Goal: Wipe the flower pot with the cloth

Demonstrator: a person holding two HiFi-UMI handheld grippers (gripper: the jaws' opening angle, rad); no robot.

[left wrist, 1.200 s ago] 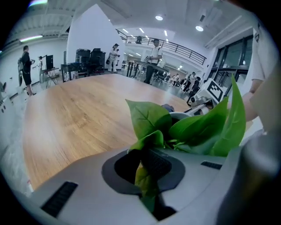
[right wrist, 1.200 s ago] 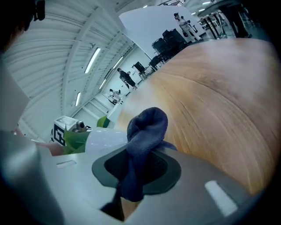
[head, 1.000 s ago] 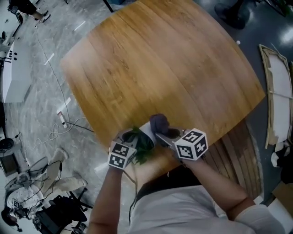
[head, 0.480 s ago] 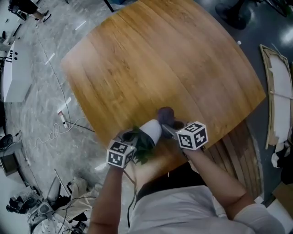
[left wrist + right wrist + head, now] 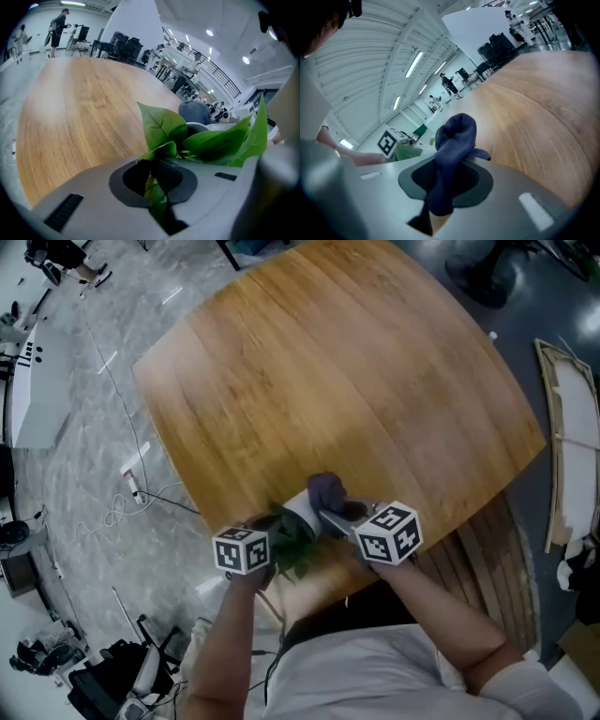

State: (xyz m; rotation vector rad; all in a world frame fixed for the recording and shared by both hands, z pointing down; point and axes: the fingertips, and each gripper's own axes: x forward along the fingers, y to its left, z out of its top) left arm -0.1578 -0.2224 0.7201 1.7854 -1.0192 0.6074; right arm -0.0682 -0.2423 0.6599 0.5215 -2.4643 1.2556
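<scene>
In the head view a small white flower pot point(image 5: 301, 510) with green leaves point(image 5: 292, 547) sits tilted over the near edge of the wooden table point(image 5: 337, 381). My left gripper point(image 5: 267, 538) is shut on the plant's leaves point(image 5: 161, 129); a leaf runs down between its jaws point(image 5: 154, 174). The pot's white rim point(image 5: 199, 125) shows just beyond the foliage. My right gripper point(image 5: 330, 518) is shut on a dark blue cloth point(image 5: 453, 140), bunched above its jaws point(image 5: 445, 180). That cloth point(image 5: 325, 491) rests against the pot's far right side. The pot's base is hidden.
The round table spreads away from the pot. Cables point(image 5: 131, 493) and equipment lie on the grey floor to the left. Wooden slats point(image 5: 487, 568) show beneath the table's right edge. People stand far off in the hall point(image 5: 60, 26).
The cloth swung out to the right of the pot half a second ago and is now back against it. The left gripper's marker cube has rolled, turning the plant.
</scene>
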